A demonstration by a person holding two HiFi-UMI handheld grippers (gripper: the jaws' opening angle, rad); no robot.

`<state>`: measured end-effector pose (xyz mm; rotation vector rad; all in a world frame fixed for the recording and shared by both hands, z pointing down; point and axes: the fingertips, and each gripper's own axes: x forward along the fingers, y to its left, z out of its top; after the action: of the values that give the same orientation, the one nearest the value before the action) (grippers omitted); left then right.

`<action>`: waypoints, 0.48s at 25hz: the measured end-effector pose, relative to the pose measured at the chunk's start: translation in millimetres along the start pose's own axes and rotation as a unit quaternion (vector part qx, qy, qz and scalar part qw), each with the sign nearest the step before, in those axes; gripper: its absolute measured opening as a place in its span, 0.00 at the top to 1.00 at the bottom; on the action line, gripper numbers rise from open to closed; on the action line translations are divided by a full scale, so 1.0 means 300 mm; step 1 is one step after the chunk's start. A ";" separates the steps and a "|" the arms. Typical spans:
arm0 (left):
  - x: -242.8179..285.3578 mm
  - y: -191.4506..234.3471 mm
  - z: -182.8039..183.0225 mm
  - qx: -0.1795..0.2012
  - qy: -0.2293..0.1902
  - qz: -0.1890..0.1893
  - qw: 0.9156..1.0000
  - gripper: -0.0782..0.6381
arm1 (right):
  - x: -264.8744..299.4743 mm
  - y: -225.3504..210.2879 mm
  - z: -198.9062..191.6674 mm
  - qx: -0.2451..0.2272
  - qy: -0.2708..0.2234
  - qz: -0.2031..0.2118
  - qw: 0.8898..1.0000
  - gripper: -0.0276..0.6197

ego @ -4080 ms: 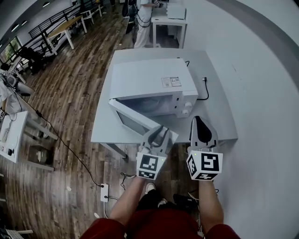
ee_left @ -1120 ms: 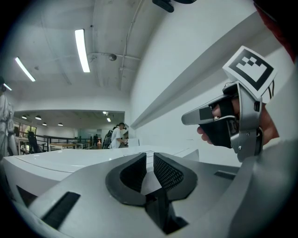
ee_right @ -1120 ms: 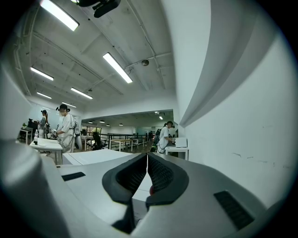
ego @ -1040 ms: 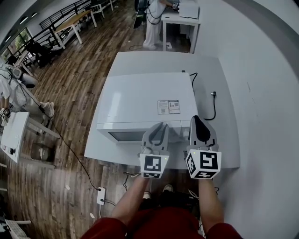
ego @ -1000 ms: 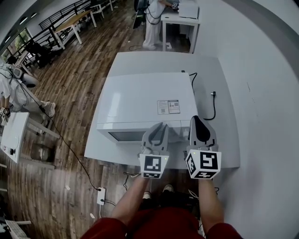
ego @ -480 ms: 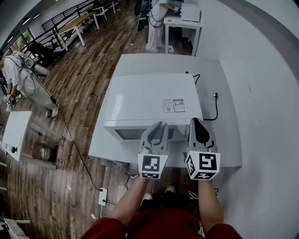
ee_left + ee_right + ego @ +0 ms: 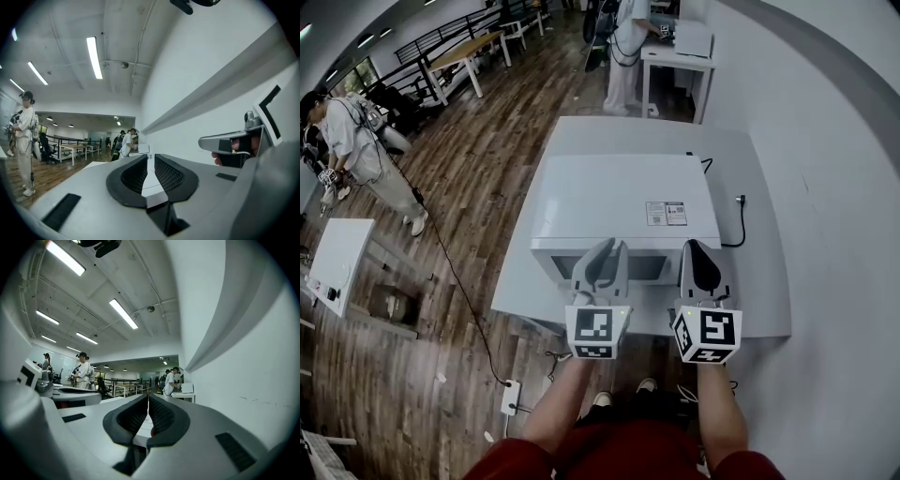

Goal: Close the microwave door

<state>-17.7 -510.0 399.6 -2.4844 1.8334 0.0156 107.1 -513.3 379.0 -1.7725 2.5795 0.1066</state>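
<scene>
Microwave [image 7: 619, 202], door [image 7: 652, 269] shut, interior hidden

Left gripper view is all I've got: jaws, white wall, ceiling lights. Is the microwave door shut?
Observer: Yes. In the head view the door sits flush with the front of the microwave on the white table.
Operator: And the right gripper, is it carrying anything?
Observer: No. In the right gripper view the right gripper has its jaws together at the tips with nothing between them.
</scene>
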 end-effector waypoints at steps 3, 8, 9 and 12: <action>-0.037 0.054 0.051 0.000 -0.009 0.013 1.000 0.80 | -0.010 0.039 0.026 -0.002 -0.006 0.004 1.000 0.91; -0.085 0.119 0.095 0.010 -0.012 0.025 1.000 0.80 | -0.024 0.102 0.078 -0.010 -0.021 0.013 1.000 0.91; -0.097 0.130 0.105 0.010 -0.013 0.027 0.999 0.80 | -0.023 0.115 0.085 -0.011 -0.024 0.016 1.000 0.91; -0.131 0.150 0.147 0.009 -0.018 0.031 0.999 0.80 | -0.024 0.147 0.113 -0.013 -0.029 0.024 0.999 0.91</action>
<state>-71.4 -483.5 355.4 -2.3973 1.8876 0.0459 67.6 -488.8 347.8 -1.6902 2.5910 0.1890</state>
